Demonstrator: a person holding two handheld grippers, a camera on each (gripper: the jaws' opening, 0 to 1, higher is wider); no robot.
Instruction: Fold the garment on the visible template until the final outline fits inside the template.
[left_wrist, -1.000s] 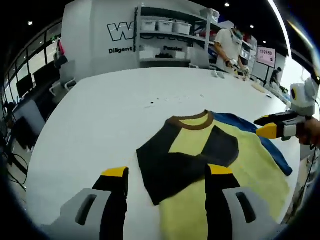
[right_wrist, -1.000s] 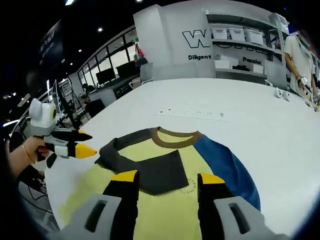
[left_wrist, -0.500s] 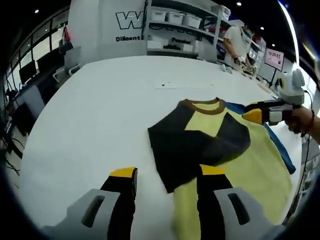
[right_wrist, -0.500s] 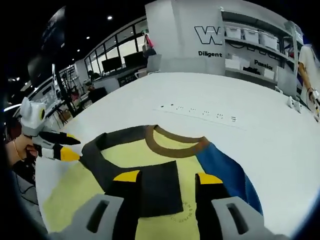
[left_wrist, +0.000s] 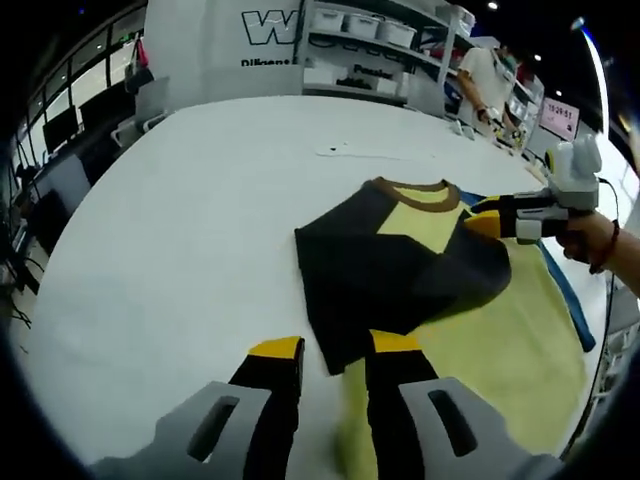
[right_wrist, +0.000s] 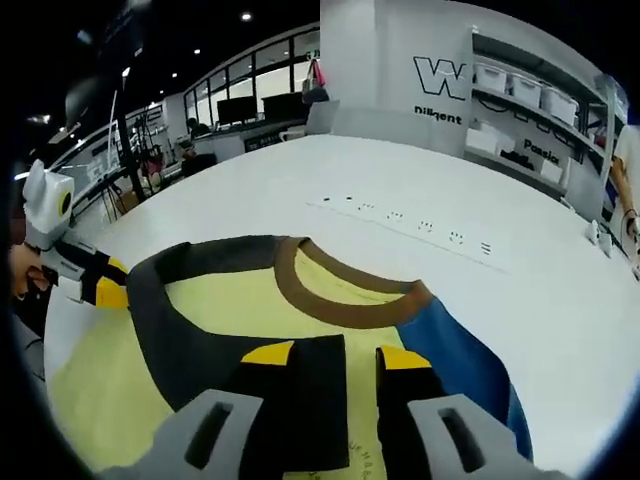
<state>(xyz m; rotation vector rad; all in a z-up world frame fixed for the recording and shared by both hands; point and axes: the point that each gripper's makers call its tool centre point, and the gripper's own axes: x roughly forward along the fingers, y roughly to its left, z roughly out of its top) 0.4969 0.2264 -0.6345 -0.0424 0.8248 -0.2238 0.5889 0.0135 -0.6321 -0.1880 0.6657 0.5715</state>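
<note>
1. While you look along your left gripper (left_wrist: 335, 352), its yellow-tipped jaws stand a little apart with nothing between them, low over the near hem of the shirt (left_wrist: 440, 300).
2. Your right gripper (right_wrist: 335, 355) likewise has its jaws parted, empty, above the dark folded sleeve (right_wrist: 290, 390) lying across the shirt's yellow chest.
3. You have the shirt flat on the white table (left_wrist: 180, 200), its long axis running from the hem near you to the brown collar (right_wrist: 340, 300) at the far end, so the neck points away from you.
4. In the left gripper view the dark sleeve is folded inward over the front; the blue sleeve (left_wrist: 570, 300) lies out along the far right edge.
5. Your right gripper also shows in the left gripper view, beside the collar; you cannot tell there whether it touches cloth.
6. Past the collar, a row of small dark marks (right_wrist: 415, 218) sits on the table.
7. Farthest off are shelves with bins (left_wrist: 380, 40) and a person (left_wrist: 490, 85).
</note>
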